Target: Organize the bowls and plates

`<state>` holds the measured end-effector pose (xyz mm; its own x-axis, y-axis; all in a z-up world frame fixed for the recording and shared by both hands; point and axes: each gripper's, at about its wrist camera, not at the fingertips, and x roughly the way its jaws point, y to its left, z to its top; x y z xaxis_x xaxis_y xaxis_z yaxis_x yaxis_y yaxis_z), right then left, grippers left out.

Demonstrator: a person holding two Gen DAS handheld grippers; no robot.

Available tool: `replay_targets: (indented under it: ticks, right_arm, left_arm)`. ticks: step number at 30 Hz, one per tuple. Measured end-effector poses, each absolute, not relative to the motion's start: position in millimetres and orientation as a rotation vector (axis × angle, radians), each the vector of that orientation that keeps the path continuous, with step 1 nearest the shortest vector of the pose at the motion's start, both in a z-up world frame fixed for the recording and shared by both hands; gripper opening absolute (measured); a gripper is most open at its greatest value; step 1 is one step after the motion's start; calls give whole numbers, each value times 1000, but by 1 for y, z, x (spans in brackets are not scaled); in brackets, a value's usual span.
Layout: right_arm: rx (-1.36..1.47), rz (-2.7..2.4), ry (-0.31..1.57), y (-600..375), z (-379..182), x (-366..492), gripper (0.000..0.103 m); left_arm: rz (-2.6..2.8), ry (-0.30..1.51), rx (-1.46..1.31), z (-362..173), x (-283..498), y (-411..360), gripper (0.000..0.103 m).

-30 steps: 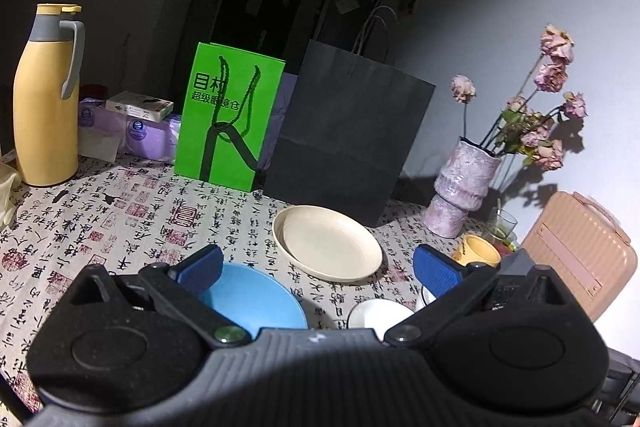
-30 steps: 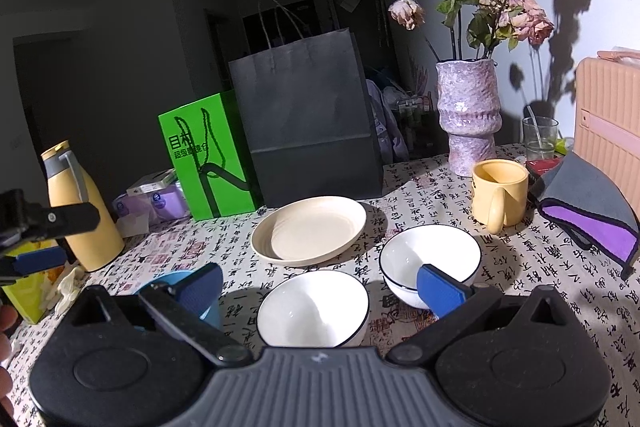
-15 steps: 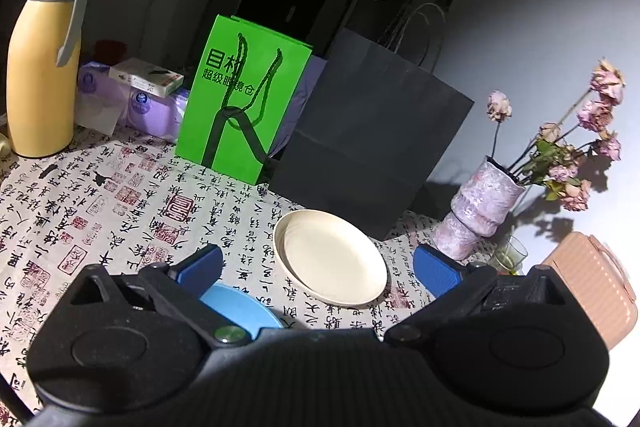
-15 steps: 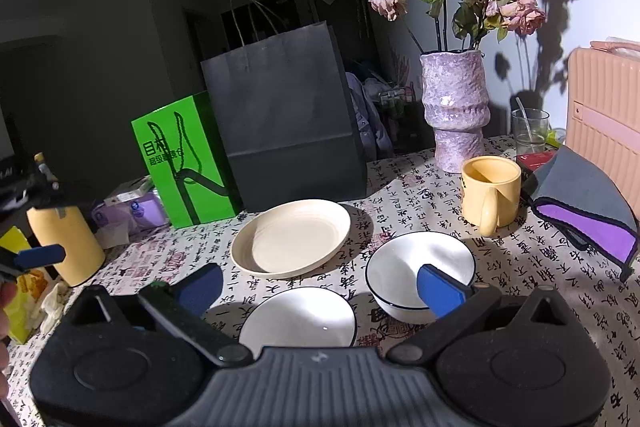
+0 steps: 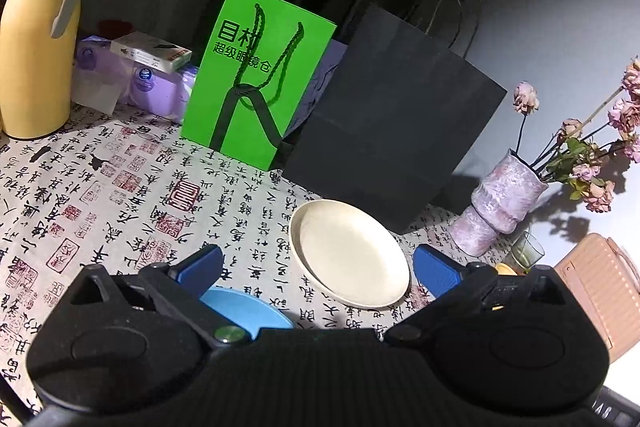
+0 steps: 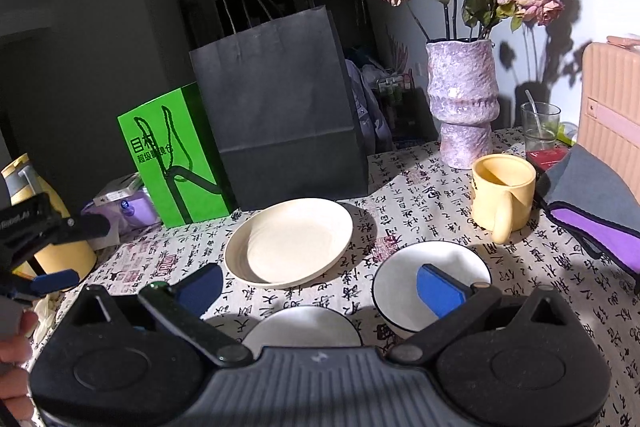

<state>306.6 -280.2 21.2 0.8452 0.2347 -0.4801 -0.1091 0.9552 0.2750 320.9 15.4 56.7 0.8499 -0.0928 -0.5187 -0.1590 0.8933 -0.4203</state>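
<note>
Both grippers gape empty: left gripper (image 5: 316, 267) nearest the blue bowl (image 5: 248, 311) (just below it), right gripper (image 6: 320, 287) over two white bowls (image 6: 428, 283).

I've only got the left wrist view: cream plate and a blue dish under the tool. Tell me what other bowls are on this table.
Observer: The right wrist view shows two more, both white with dark rims. The first white bowl sits just in front of the right tool, which is open.
Operator: Place the other one for me.
Observer: The second white bowl stands to the right of the first, apart from it and not stacked. Both lie nearer that camera than the cream plate.
</note>
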Motion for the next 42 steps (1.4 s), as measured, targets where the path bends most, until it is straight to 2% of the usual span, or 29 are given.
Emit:
replay_targets:
  ticks: [21,42]
  right_arm:
    - [260,281,581,-282,45,388,103]
    - [294,374,763,-292,-6,503,103]
  left_arm:
    - [48,598,-518,44,341,11,103]
    - [162,667,-441,46,402,-36,103]
